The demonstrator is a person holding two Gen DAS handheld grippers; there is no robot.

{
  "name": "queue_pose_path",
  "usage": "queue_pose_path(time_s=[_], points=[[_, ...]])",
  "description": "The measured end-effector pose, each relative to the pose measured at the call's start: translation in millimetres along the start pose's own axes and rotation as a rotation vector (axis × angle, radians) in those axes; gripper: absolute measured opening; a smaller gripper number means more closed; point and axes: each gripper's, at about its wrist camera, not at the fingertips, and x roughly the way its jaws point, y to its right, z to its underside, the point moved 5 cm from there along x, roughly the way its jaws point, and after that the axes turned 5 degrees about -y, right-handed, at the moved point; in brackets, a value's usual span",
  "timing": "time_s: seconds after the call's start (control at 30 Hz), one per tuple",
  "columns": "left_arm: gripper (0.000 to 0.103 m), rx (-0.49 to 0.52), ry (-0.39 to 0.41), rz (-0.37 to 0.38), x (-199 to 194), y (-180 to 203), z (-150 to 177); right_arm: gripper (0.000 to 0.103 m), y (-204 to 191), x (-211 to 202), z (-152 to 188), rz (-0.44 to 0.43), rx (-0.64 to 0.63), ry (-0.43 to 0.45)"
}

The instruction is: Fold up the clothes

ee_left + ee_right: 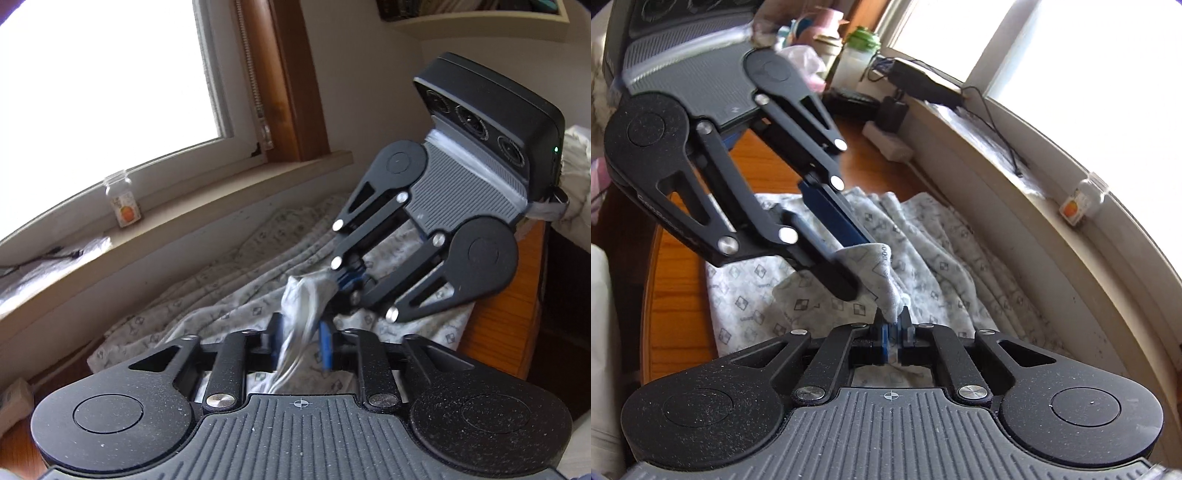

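You were mid-handover on the patterned garment (934,240), which lay rumpled on the wooden table (676,280) below the window sill (221,192). Your right claw (894,334) was pinched fully shut on a raised corner of the cloth. Your left claw (301,341) stood part open, that same corner hanging between its pads, apparently unpressed. The garment's long axis ran alongside the sill. Next move, by my judgement: draw the corner across with the right claw and regrip an edge.
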Motion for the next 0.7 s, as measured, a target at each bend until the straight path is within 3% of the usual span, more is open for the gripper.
queue_pose_path(time_s=[0.03, 0.07, 0.23, 0.27, 0.33, 0.4, 0.57, 0.7], points=[[0.054, -0.013, -0.004, -0.005, 0.5, -2.7, 4.0, 0.005, 3.5, -2.5, 0.8, 0.011, 0.015, 0.008], [0.058, -0.027, -0.012, -0.008, 2.8, -5.1, 7.8, 0.005, 7.1, -5.2, 0.9, 0.017, 0.032, 0.015], [0.061, -0.049, -0.072, -0.018, 27.9, -11.1, 22.8, 0.005, 19.0, -19.2, -3.9, 0.049, 0.085, 0.053], [0.058, -0.049, -0.074, -0.022, 32.4, -13.6, 23.1, 0.005, 20.1, -22.1, -4.6, 0.051, 0.093, 0.059], [0.042, -0.061, -0.069, -0.019, 39.4, -22.7, 20.5, 0.005, 20.6, -25.0, -7.0, 0.055, 0.104, 0.063], [0.011, -0.073, -0.063, -0.016, 46.4, -31.8, 17.9, 0.005, 19.3, -27.2, -9.9, 0.058, 0.107, 0.066], [0.008, -0.057, 0.02, -0.103, 34.6, -54.5, -3.5, 0.004, 12.4, -36.6, -25.6, 0.074, 0.111, 0.122], [0.009, -0.057, 0.09, -0.179, 11.1, -71.0, -12.0, 0.004, -5.8, -41.9, -42.3, 0.038, 0.13, 0.178]])
